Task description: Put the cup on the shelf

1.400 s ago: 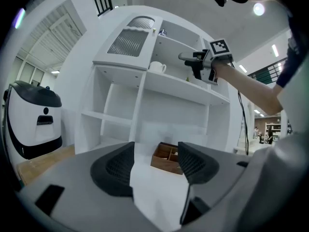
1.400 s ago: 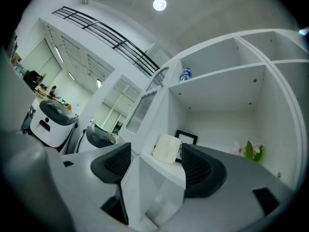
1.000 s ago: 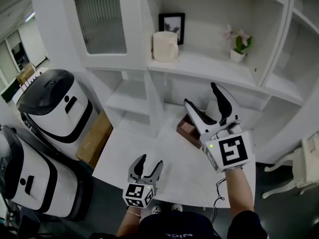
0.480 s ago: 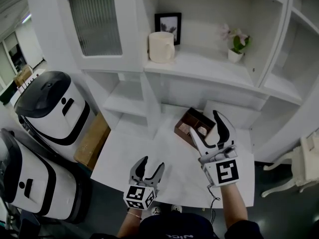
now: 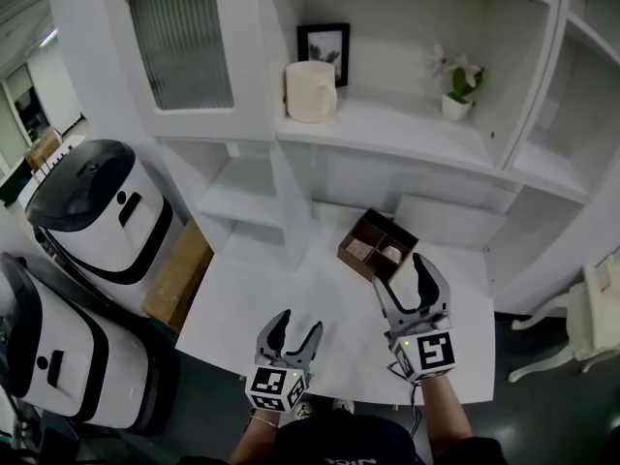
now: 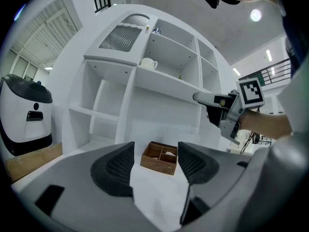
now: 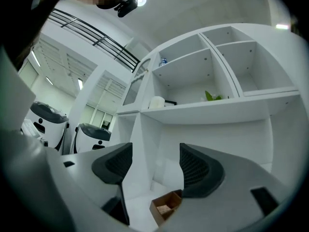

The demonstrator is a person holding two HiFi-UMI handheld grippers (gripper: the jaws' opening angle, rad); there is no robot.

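I hold both grippers low over the white counter (image 5: 291,294), and neither carries anything. The left gripper (image 5: 294,325) has its fingers (image 6: 113,170) spread wide, with only bare counter in the gap. Straight ahead of that gap, well apart from the tips, sits a wooden box (image 6: 159,157) with compartments. The right gripper (image 5: 402,277) is just as wide: in its own view the two dark pads (image 7: 113,164) stand well apart and nothing lies between them. The same box shows low down, just short of the right finger.

The cup (image 5: 311,91) is not near either pair of fingers. It stands upright on the shelf (image 5: 387,124), high above and well beyond both grippers. From the right gripper's view it sits up over the gap, slightly toward the left finger. A picture frame (image 5: 323,46) stands just behind it, and a small potted plant (image 5: 455,90) is further along the same shelf, above and beyond the right fingers.

As I read it, the placing step is done: the cup rests on the shelf, untouched and apparently stable. The next move calls for little. I would keep both grippers low and clear of the shelf edge, fingers open, and take care not to nudge the box. If the cup needed re-seating, I would have to raise the right gripper a long way up and forward.
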